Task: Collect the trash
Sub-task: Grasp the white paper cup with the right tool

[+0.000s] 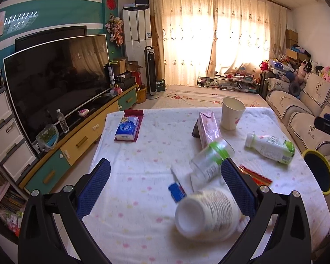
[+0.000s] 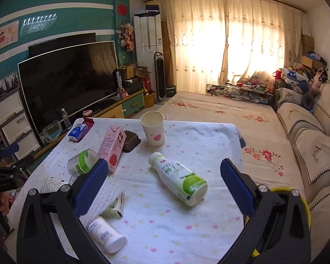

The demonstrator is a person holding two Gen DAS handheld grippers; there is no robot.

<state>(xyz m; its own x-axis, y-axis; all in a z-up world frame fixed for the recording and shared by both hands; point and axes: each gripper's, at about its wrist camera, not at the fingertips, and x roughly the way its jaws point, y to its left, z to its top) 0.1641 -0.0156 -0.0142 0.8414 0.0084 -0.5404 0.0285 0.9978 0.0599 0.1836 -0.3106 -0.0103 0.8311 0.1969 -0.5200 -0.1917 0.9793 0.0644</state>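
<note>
Right wrist view: three bottles [image 2: 180, 179], one carton [image 2: 113, 148], one cup [image 2: 153, 131].

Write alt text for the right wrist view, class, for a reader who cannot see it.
An open right gripper hovers over a cloth-covered table, framing a white-and-green bottle lying on its side. Around it sit an upright paper cup, a pink carton, a tissue pack and smaller toppled bottles, in a sunlit living room.

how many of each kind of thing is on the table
bottles and jars lying down: 4 – milk bottle, clear jar, white jar, small white bottle
cartons: 2 – pink carton, small carton
paper cup: 1
tissue pack: 1
dark tray: 1
total: 9
</note>
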